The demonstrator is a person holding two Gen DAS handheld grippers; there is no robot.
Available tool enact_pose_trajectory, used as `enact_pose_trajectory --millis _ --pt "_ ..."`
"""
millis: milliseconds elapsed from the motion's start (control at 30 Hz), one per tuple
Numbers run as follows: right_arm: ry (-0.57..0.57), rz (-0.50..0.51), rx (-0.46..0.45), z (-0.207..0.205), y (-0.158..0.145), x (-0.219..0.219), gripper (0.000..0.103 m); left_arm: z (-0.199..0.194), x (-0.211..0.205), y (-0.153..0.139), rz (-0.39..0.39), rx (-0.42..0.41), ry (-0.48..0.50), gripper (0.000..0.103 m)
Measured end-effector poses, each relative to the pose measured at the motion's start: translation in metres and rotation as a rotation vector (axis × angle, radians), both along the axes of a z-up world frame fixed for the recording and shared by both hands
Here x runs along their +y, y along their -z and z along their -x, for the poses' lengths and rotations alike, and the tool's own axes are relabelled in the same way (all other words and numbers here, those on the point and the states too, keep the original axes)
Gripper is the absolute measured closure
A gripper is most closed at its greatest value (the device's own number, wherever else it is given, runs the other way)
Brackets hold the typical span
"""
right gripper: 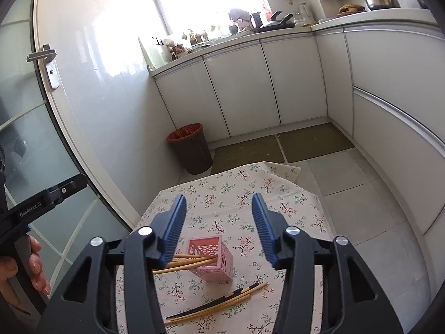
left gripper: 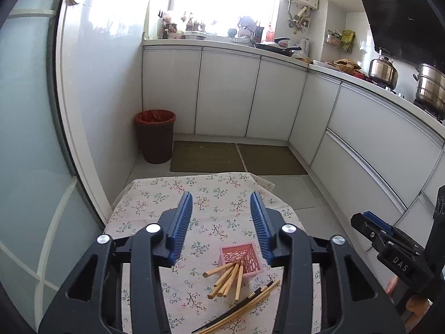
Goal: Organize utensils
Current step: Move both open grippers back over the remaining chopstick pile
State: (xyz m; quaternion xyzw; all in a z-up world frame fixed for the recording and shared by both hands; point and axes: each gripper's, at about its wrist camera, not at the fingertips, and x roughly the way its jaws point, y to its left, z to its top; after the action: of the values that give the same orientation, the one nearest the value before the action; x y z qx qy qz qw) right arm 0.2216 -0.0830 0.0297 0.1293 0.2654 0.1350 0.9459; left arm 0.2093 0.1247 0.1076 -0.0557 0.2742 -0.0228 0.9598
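Pink holder (right gripper: 212,258) partly hidden behind right claw (right gripper: 219,205); loose chopsticks (left gripper: 239,310) cut off below. Left claw (left gripper: 221,203) spread, empty; right likewise.

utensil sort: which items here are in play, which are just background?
In play: pink holder with wooden chopsticks in it; loose chopsticks on the tablecloth.
Background: trash bin, floor mats, kettle, steamer pot.
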Motion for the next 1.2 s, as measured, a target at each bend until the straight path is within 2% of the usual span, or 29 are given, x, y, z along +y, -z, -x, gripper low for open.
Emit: enact_pose_trajectory --millis 67,233,367,600,733,833,900,1033,1200 --pt "0.01 -0.008 -0.011 0.01 -0.004 0.0 0.041 0.012 0.006 -0.001 0.013 -0.019 -0.022 0.035" --pt "0.035 -0.025 -0.014 0.032 -0.01 0.001 0.025 0.038 0.016 -0.002 0.015 -0.046 -0.072 0.016" --pt "0.085 -0.015 -0.021 0.047 -0.014 0.003 0.015 0.055 0.02 0.0 0.02 -0.052 -0.079 0.011" --pt "0.123 0.021 -0.012 0.071 -0.016 0.011 0.008 0.086 0.014 0.005 -0.026 -0.065 -0.087 0.007" --pt "0.146 0.02 0.02 0.079 -0.003 0.006 0.007 0.099 0.011 0.014 -0.051 -0.05 -0.079 0.007" --pt "0.149 0.014 0.121 0.071 0.019 0.003 0.007 0.106 0.011 0.024 -0.063 -0.03 -0.073 0.007" --pt "0.136 -0.026 0.241 0.059 0.045 -0.001 0.007 0.112 0.014 0.032 -0.059 -0.015 -0.074 0.007" --pt "0.143 -0.146 0.51 0.034 0.111 -0.014 0.007 0.123 0.021 0.05 -0.052 0.021 -0.081 0.007" --pt "0.233 -0.221 0.752 0.009 0.19 -0.024 0.007 0.135 0.034 0.07 -0.021 0.055 -0.083 0.007"
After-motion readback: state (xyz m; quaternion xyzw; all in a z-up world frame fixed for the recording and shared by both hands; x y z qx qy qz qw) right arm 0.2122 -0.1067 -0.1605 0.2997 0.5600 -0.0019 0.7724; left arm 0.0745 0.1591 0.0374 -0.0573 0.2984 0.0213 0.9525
